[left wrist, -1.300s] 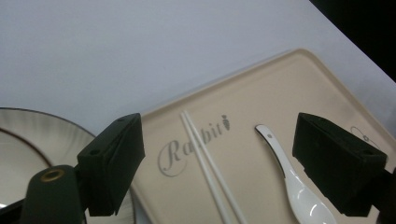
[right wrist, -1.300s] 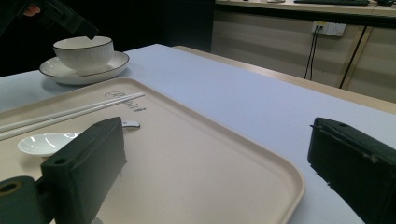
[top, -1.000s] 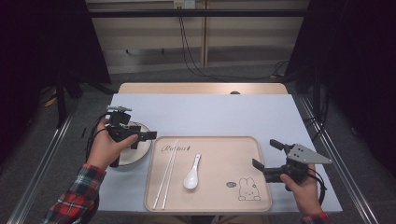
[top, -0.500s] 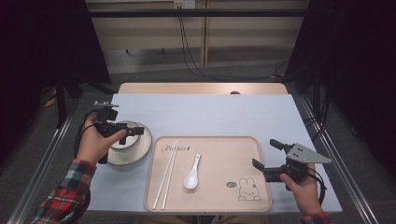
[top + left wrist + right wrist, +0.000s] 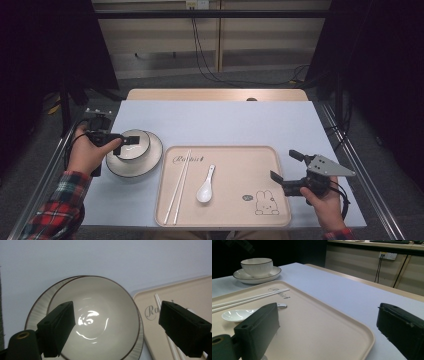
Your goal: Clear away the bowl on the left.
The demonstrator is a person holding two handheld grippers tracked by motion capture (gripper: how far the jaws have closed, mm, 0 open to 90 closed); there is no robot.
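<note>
On the left plate (image 5: 150, 159) stands a white dark-rimmed bowl (image 5: 132, 145) beside the tray (image 5: 235, 212), under the left gripper (image 5: 116, 327), both grippers' jaws apart.

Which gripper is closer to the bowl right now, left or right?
Left. The left gripper hangs open right over the bowl, which sits on its saucer. The right gripper is open at the tray's far right edge, across the table.

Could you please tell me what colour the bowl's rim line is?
Dark brown on a white bowl; the left gripper view shows it best.
</note>
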